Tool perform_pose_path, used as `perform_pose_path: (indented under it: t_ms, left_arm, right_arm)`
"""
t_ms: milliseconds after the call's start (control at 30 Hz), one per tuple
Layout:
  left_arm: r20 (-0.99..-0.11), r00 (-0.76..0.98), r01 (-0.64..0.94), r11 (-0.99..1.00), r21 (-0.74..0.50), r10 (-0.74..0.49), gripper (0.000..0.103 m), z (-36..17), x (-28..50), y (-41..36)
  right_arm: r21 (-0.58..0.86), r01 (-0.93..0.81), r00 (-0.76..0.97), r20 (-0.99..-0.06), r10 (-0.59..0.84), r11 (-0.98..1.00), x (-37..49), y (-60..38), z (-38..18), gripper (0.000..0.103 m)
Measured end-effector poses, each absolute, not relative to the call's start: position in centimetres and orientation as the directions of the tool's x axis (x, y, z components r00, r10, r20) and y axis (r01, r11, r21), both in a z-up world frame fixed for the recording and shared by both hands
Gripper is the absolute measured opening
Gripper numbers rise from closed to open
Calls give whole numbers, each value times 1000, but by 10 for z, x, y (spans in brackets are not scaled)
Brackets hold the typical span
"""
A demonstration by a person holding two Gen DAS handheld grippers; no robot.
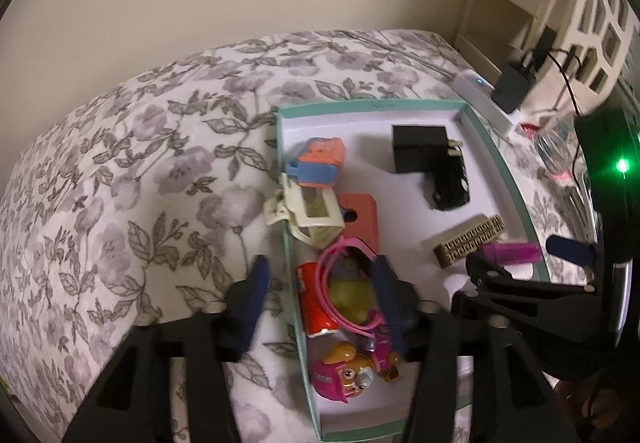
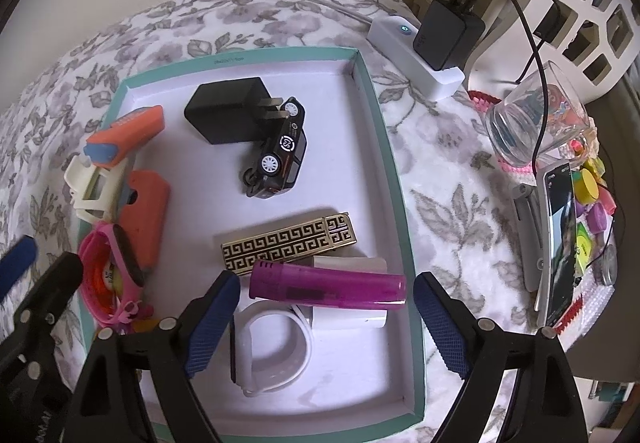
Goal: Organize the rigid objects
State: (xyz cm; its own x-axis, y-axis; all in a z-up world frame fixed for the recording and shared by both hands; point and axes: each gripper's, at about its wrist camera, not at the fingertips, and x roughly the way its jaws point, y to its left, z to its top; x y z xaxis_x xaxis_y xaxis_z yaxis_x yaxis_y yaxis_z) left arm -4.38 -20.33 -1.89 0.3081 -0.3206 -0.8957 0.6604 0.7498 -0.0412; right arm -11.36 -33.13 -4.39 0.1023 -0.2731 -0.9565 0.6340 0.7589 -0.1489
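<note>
A teal-rimmed white box [image 2: 394,179] lies on the floral bed and holds several small rigid objects. In the right wrist view I see a black charger [image 2: 224,109], a black toy car [image 2: 280,151], a gold patterned lighter [image 2: 288,241], a purple lighter [image 2: 326,285], a white watch band [image 2: 276,351], orange cases [image 2: 146,215] and a pink watch [image 2: 108,263]. My right gripper [image 2: 326,323] is open around the purple lighter, apart from it. My left gripper [image 1: 320,303] is open astride the box's left wall [image 1: 294,283], above the pink watch [image 1: 344,283] and a pink toy dog [image 1: 348,371].
A white power strip [image 2: 416,51] with a black adapter [image 2: 446,33], a glass cup [image 2: 536,119], a standing phone [image 2: 560,243] and small colourful items lie right of the box. A wall runs behind the bed. A white lattice basket [image 2: 592,15] stands at far right.
</note>
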Motion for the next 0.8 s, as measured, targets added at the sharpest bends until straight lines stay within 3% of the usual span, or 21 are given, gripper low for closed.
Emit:
perform_pose_path:
  t_ms: [33, 67, 200, 267, 800]
  left_arm:
    - [-893, 319, 648, 760, -38, -317, 64, -18, -41, -201]
    - [-892, 326, 639, 769, -35, -312, 64, -17, -40, -200]
    - [-892, 351, 587, 809, -26, -283, 69, -17, -28, -190]
    - [-896, 361, 550, 835, -19, -258, 83, -20, -21, -184]
    - [-951, 298, 384, 922, 46, -77, 84, -58, 8, -155]
  right_arm:
    - [-146, 633, 105, -957, -272, 760, -113, -331, -44, 101]
    - [-142, 634, 111, -956, -271, 760, -113, -330, -43, 103]
    - [-134, 634, 122, -955, -269, 762, -113, -329, -42, 103]
    - [-132, 635, 124, -955, -269, 761, -113, -330, -43, 103]
    - [-116, 638, 134, -957, -258, 762, -113, -330, -42, 103]
